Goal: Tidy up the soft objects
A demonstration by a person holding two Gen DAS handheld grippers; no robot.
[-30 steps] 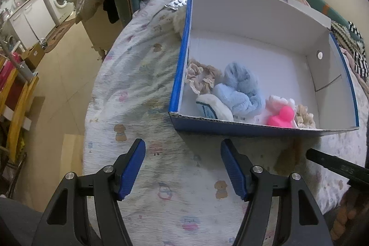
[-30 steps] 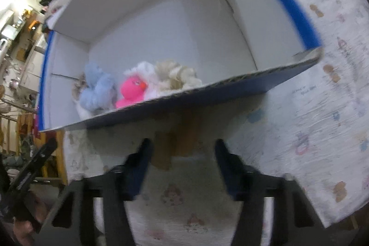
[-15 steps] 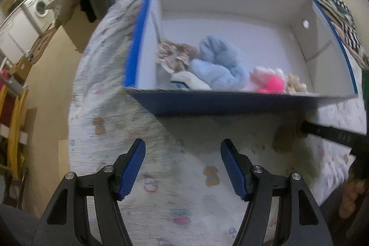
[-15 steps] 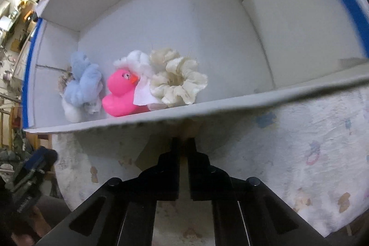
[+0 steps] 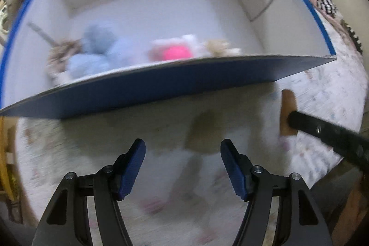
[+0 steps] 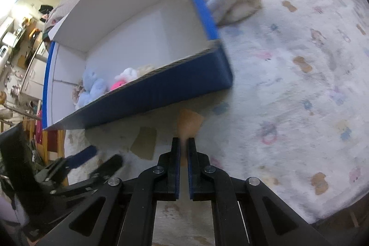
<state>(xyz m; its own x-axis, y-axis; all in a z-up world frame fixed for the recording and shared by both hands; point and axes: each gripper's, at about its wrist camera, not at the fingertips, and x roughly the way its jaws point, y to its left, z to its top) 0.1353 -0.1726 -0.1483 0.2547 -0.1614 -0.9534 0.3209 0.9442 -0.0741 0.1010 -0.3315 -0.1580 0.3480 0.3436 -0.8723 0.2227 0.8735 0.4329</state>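
Right tool point(image 6: 182, 142) pinches tan piece point(image 6: 188, 122) beside box point(image 6: 161, 87).

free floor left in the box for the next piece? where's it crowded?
Box floor is bare from the far wall forward and along the right wall. Crowded along the near wall: blue plush, pink duck, cream scrunchie, packed toward the left corner.

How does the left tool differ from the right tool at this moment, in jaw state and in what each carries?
The left tool has its jaws spread wide, while the right tool has its jaws nearly together. The left tool holds nothing between its blue pads, while the right tool is clamped on a small orange-brown piece. Both hang over the patterned blanket just in front of the blue-and-white box of soft toys.
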